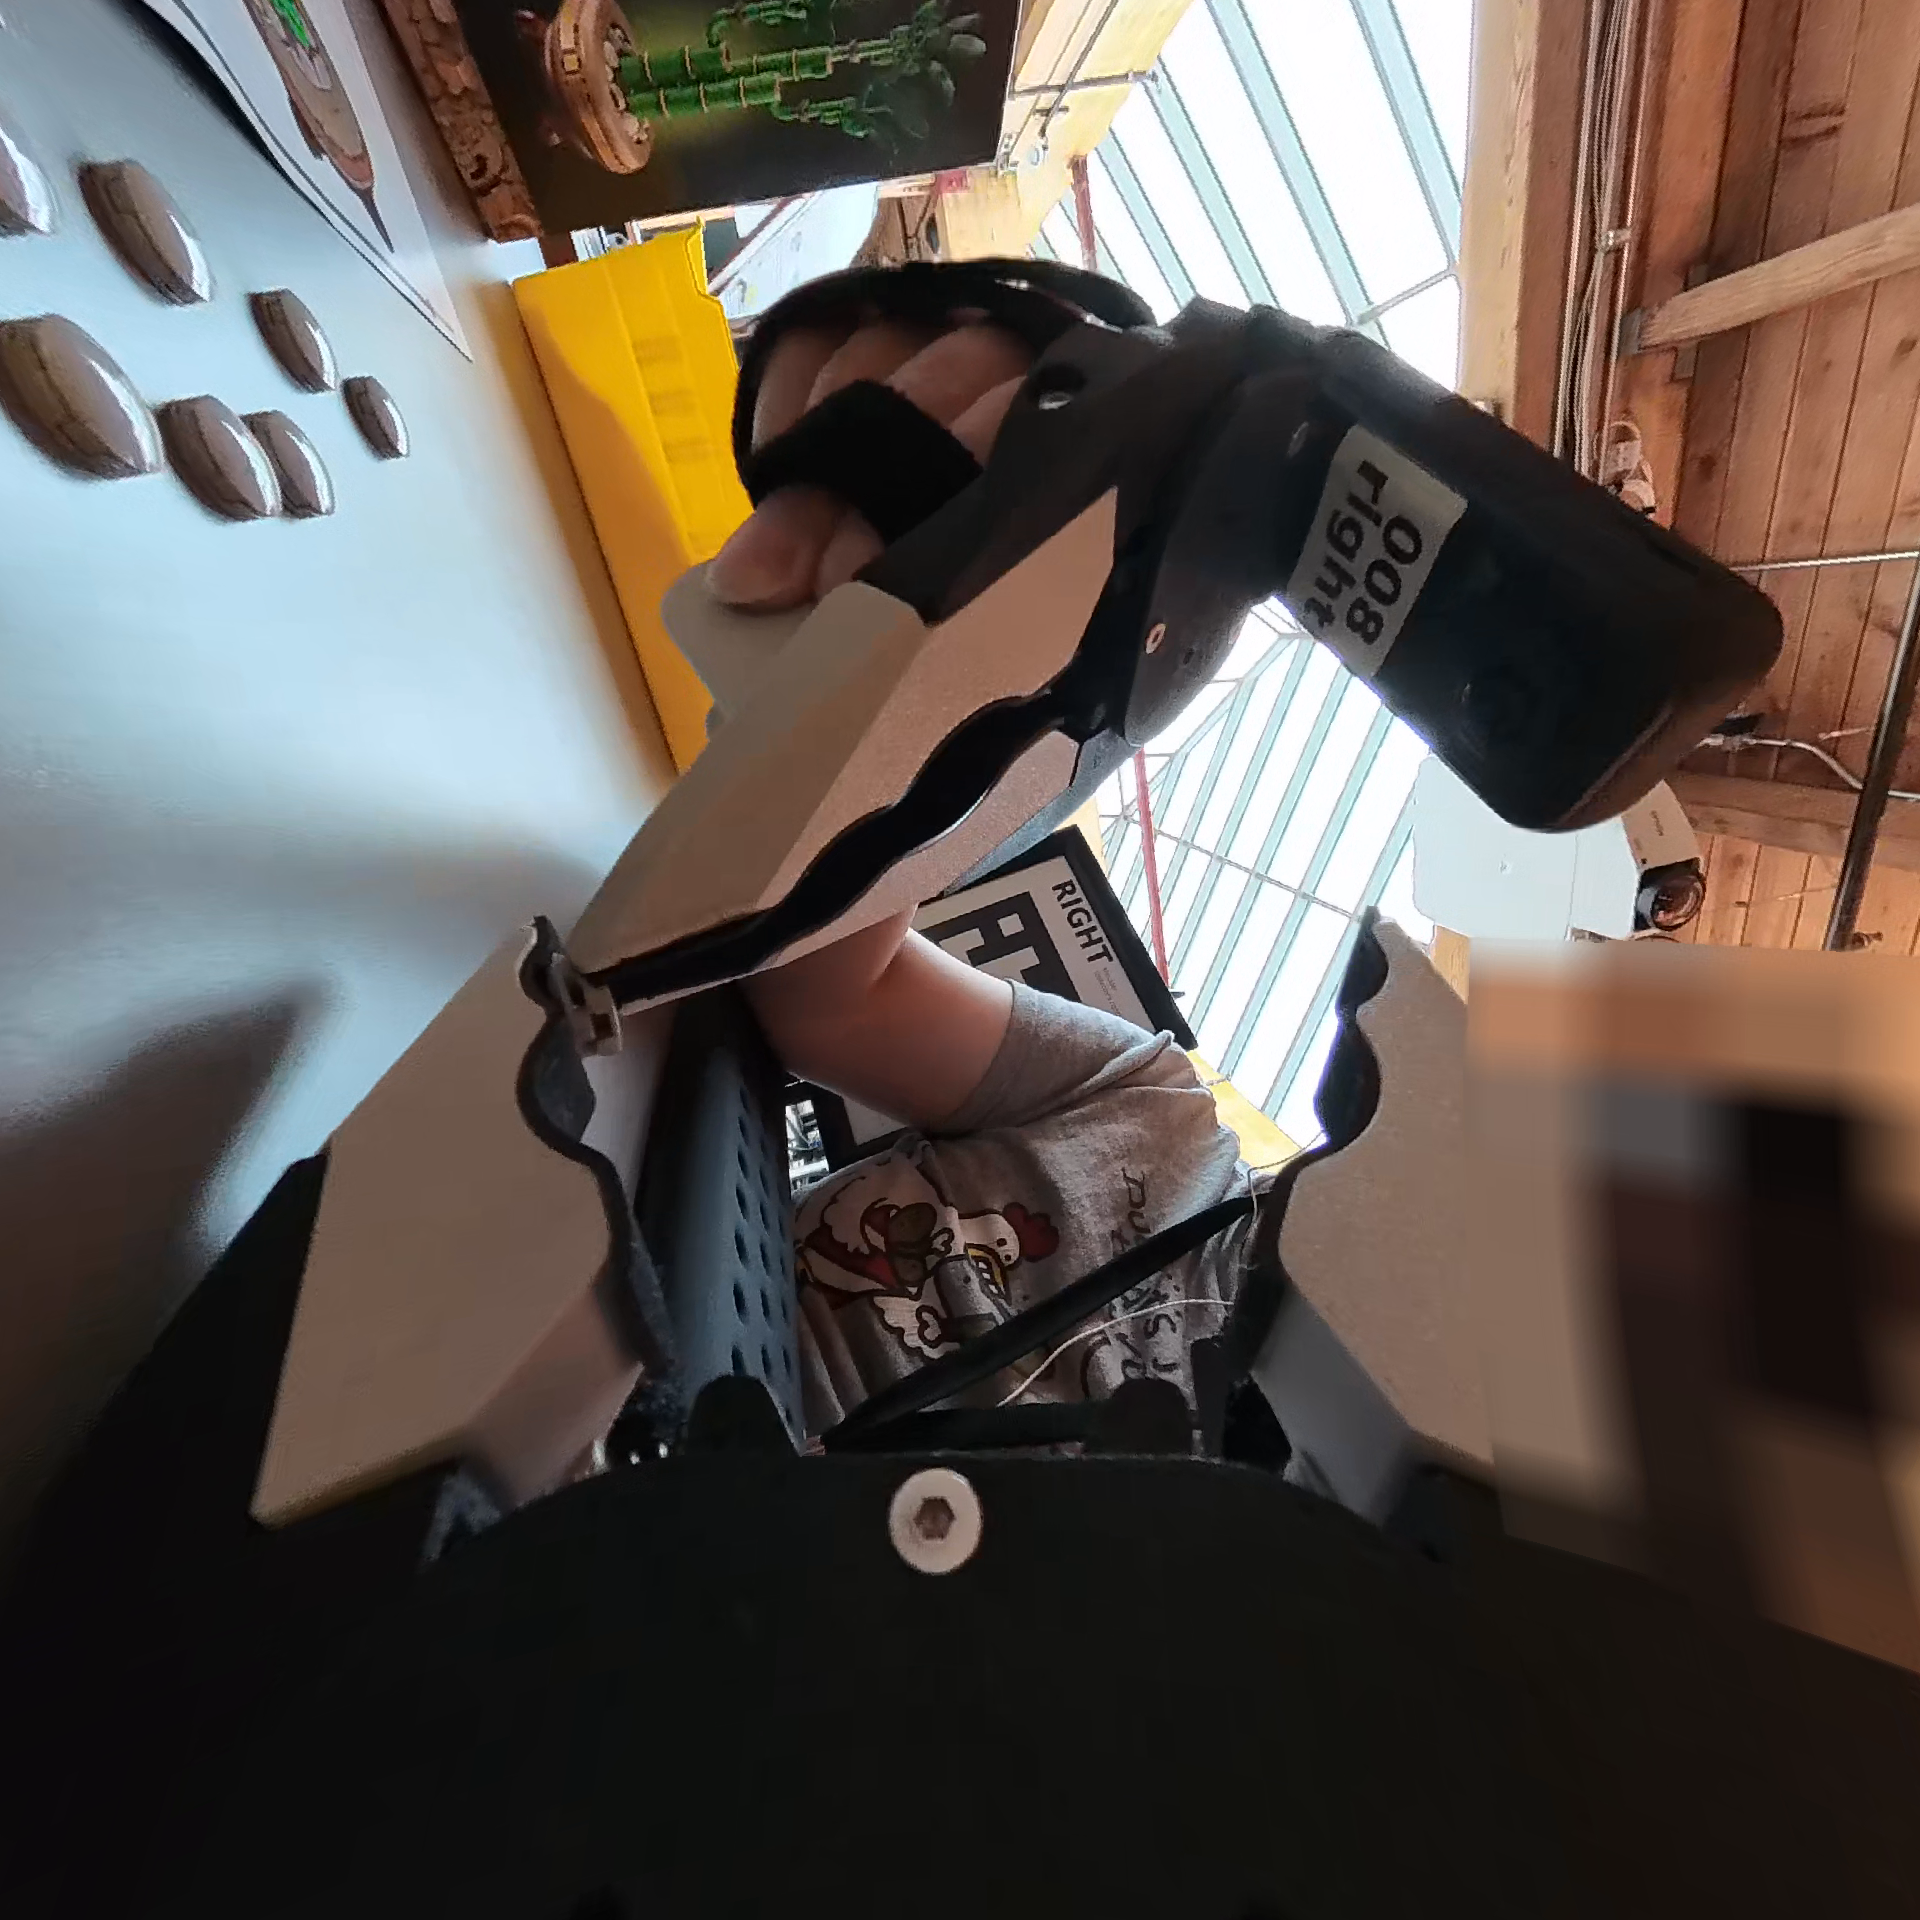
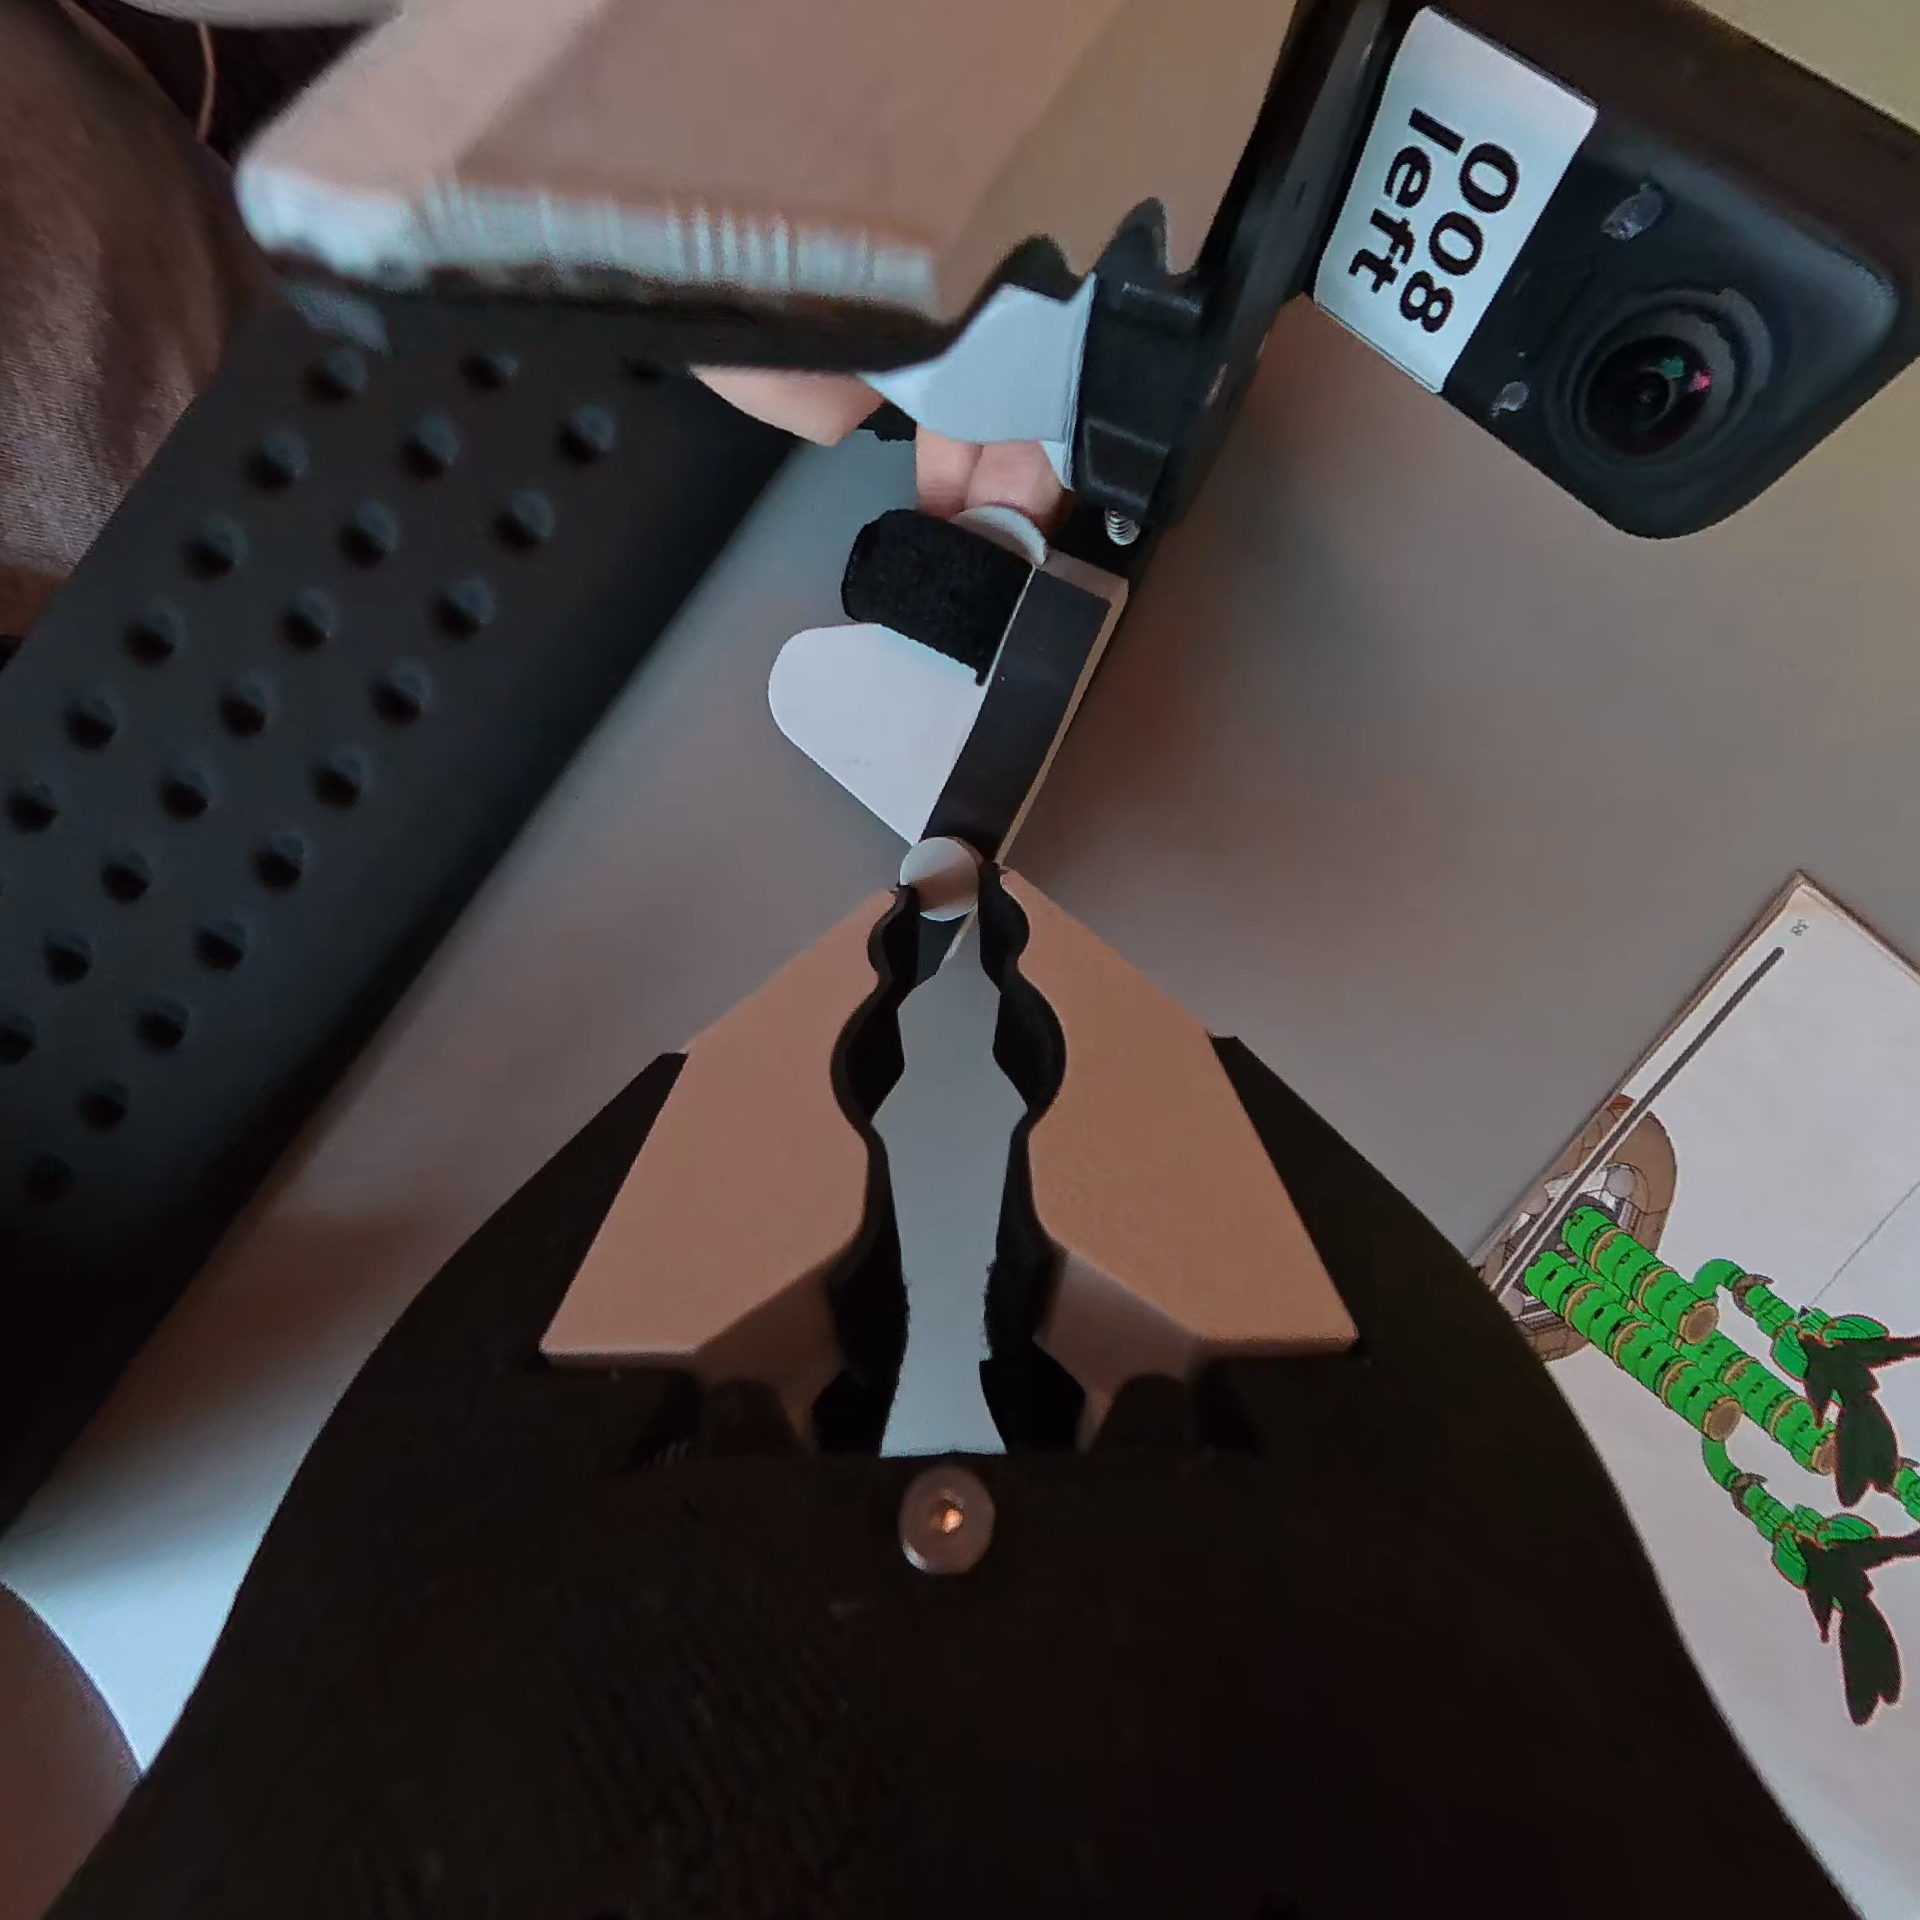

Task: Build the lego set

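Observation:
In the left wrist view my left gripper (image 1: 956,935) is wide open and empty, lifted off the white table (image 1: 312,727) and pointing back at the person. My right gripper (image 1: 613,987) comes in from above, shut on a small grey Lego piece (image 1: 579,1006), which it holds against the tip of my left gripper's left finger (image 1: 447,1195). In the right wrist view my right gripper (image 2: 940,899) pinches the round grey piece (image 2: 938,881) at its tips. One left-gripper finger (image 2: 1039,675) stands edge-on just beyond it.
Several brown leaf-shaped pieces (image 1: 218,457) lie on the table. The open instruction booklet (image 2: 1766,1195) lies beside them, and the Lego box (image 1: 748,94) and a yellow box (image 1: 623,436) stand at the table's far edge. A black perforated panel (image 2: 260,675) sits below the table edge.

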A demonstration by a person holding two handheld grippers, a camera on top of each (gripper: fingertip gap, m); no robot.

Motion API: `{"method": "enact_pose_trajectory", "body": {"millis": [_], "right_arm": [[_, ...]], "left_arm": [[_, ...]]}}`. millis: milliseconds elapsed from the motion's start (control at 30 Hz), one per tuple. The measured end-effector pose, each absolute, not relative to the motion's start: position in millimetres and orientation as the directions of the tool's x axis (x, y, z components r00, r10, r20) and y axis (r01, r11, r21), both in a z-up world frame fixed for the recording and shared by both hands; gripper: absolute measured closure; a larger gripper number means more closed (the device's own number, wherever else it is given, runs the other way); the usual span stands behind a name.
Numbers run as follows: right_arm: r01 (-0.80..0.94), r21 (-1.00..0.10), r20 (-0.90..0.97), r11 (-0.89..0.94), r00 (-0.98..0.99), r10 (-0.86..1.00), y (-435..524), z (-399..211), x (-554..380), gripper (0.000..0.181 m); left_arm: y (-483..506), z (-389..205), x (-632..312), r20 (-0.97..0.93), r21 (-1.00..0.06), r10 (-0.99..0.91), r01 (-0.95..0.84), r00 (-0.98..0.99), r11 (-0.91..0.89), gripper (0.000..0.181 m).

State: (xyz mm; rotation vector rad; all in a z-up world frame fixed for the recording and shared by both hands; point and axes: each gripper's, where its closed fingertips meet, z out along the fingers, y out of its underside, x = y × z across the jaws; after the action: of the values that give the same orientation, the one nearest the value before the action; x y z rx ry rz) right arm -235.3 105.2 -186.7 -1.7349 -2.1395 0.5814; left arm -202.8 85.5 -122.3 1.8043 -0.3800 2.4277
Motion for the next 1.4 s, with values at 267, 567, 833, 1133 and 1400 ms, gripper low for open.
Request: {"method": "enact_pose_trajectory", "body": {"millis": [267, 567, 833, 1133, 1400], "right_arm": [[0.864, -0.469, -0.017, 0.182, -0.215, 0.976, 104.9, -195.9, -231.8, 0.169], [0.849, -0.491, -0.01, 0.192, -0.226, 0.974, 104.1, -190.8, -231.2, 0.168], [0.832, -0.517, 0.015, 0.201, -0.226, 0.974, 106.2, -186.3, -233.2, 0.16], [0.818, -0.516, 0.038, 0.254, -0.274, 0.961, 101.7, -186.5, -235.2, 0.174], [0.769, -0.555, 0.163, 0.319, -0.275, 0.947, 110.9, -165.9, -236.6, 0.175]], "left_arm": [[85.7, -128.6, -196.9, 0.963, -0.137, -0.079, -0.216, -0.259, -0.967, 0.031], [87.5, -125.3, -198.3, 0.956, -0.129, -0.066, -0.207, -0.285, -0.97, 0.038], [88.6, -119.5, -201.1, 0.945, -0.129, -0.06, -0.195, -0.322, -0.972, 0.045], [89.9, -120.0, -201.2, 0.945, -0.122, -0.057, -0.185, -0.321, -0.975, 0.045], [98.5, -113.5, -205.8, 0.925, -0.238, -0.196, -0.093, -0.327, -0.967, 0.073]]}}
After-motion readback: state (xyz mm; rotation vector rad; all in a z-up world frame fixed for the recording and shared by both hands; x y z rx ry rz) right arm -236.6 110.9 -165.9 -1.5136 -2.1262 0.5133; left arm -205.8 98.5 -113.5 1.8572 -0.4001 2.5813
